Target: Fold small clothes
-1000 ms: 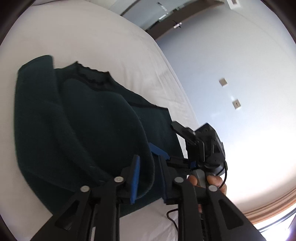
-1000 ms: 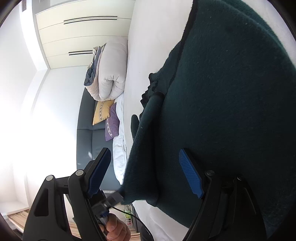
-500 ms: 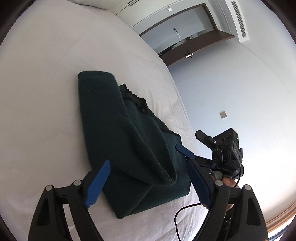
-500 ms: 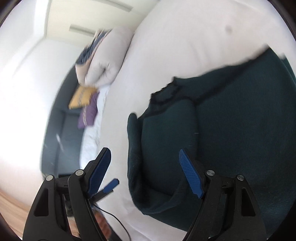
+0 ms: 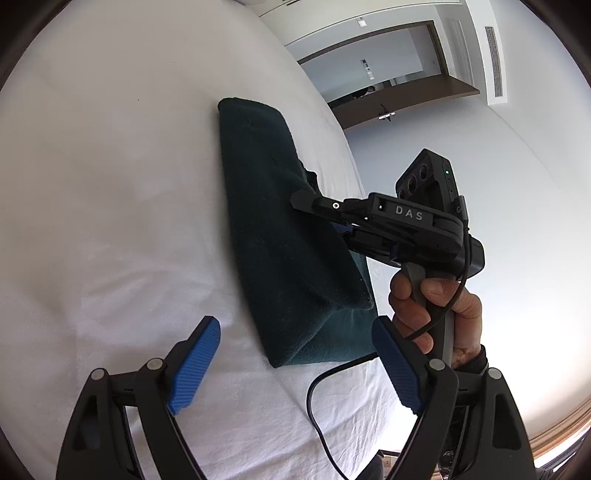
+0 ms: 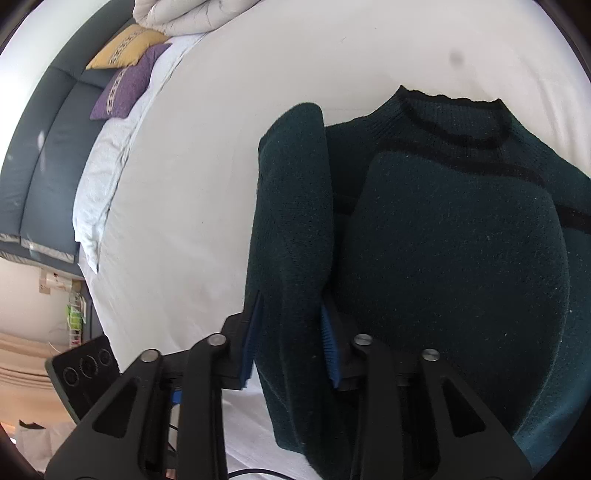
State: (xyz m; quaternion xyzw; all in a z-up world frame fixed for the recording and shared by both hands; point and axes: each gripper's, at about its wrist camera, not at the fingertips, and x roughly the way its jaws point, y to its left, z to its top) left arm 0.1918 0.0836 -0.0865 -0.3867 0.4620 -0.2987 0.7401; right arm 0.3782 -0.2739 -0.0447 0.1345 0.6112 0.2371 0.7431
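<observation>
Two grippers are in view, and yours are doing different jobs. Your left gripper (image 5: 295, 362) hangs above the near end of the dark green sweater (image 5: 280, 229), its blue-padded fingers (image 5: 194, 365) spread wide with nothing between them. The sweater lies on the white bed (image 5: 110, 184), folded into a long narrow bundle that runs from near to far, with a loose corner lifted at its near right side.

Your right gripper (image 6: 290, 343) has its fingers (image 6: 328, 347) pinching a folded sleeve or side panel of the sweater (image 6: 461, 258); the knit fills the gap between the pads and rises as a thick upright fold just left of the sweater's body. From the right wrist view you see the collar at the far end, edged in black, with a black stripe across the chest below it.

From the left wrist view, the right gripper (image 5: 325, 218) reaches in from the right side over the bundle's middle, and your right hand (image 5: 436, 314) grips its handle, with a black cable (image 5: 325, 406) looping down over the sheet.

At the far left of the right wrist view, a yellow cushion (image 6: 125, 48) and a purple cushion (image 6: 125, 85) lean against a dark headboard (image 6: 44, 147), beside a rolled white duvet (image 6: 192, 14)
</observation>
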